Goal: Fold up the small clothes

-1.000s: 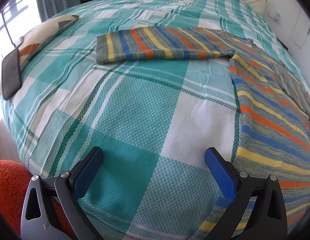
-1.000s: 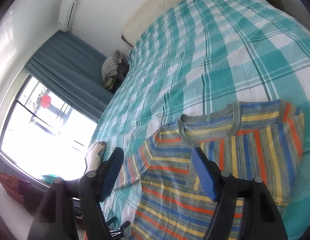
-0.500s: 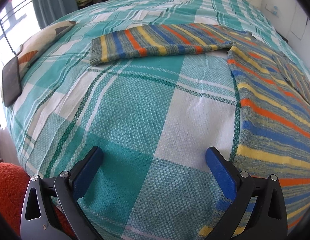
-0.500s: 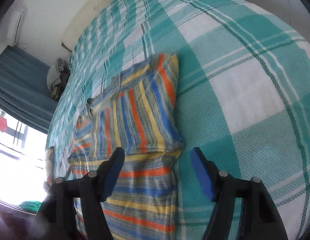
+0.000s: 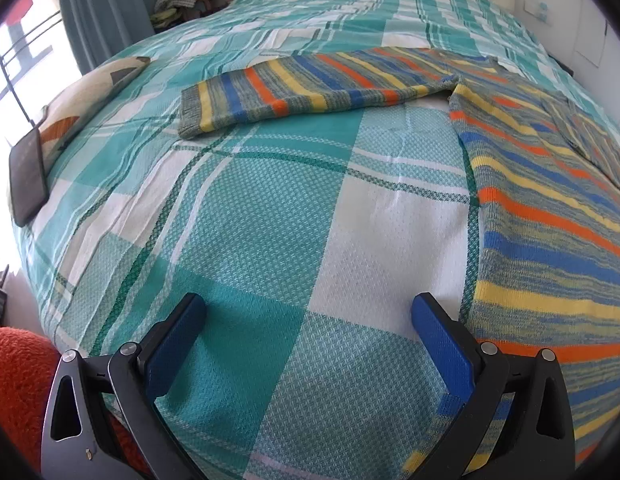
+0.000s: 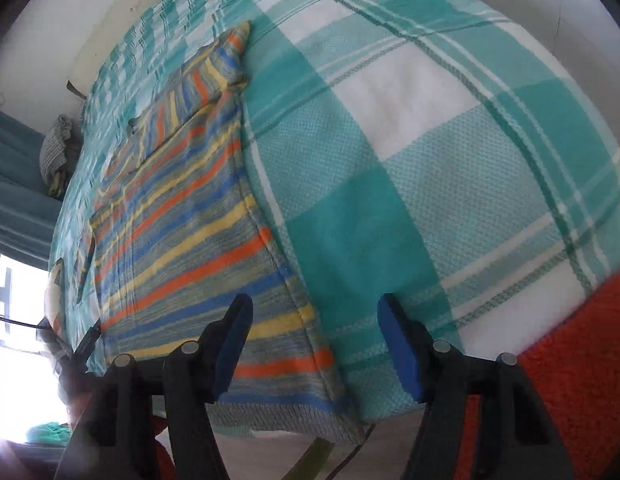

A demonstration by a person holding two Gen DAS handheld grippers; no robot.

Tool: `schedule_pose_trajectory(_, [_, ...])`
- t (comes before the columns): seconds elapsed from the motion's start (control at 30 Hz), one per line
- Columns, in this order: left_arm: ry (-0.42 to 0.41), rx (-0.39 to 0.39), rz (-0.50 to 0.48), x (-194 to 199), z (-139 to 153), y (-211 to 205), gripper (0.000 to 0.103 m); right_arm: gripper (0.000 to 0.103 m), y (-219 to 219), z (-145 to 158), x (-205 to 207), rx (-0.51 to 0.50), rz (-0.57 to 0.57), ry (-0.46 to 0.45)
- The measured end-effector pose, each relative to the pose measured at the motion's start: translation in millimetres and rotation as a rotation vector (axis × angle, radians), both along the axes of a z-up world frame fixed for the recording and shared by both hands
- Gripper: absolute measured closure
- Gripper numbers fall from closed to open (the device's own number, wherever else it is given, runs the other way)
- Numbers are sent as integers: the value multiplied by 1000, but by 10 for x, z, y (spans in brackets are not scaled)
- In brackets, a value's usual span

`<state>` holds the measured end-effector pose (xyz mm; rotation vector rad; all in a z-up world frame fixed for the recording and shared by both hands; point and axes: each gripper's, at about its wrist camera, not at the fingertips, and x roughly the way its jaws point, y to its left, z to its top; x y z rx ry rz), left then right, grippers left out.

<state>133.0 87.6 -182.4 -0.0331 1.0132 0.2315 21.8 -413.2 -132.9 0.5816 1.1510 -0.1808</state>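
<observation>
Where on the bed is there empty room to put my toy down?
Bare checked bedspread lies between the outstretched sleeve, the sweater body and the phone. There is more to the right of the sweater's side seam. The sweater itself is the crowded part.

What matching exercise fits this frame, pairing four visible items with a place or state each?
Items:
1. striped sweater
2. sweater sleeve
3. phone
4. left gripper

Descriptions:
A. dark slab lying near the window-side edge of the bed
B. open, empty, above the plaid bedspread
C. stretched out flat, away from the body, toward the window side
D. spread on the bed, its hem reaching the near edge

Pairs: 1-D, 2-C, 3-A, 4-B
</observation>
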Motion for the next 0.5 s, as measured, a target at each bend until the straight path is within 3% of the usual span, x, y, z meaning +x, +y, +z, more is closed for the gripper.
schedule_pose_trajectory(0.1, [7,4,2,16,2,-7,0,35,135,271,-30,11,48,-139])
schedule_pose_trajectory(0.17, [14,1,1,21,9,0,0,32,285,409,85,-48,121,-194])
schedule_pose_trajectory(0.23, [17,-4,-2,14,12,7,0,25,446,467,214,-126,164,-210])
schedule_pose_trajectory(0.4, [21,0,-14,-2,12,1,0,25,609,344,400,-154,195,-210])
schedule_pose_trajectory(0.5, [24,0,-10,0,12,-3,0,25,729,282,392,-238,244,-212])
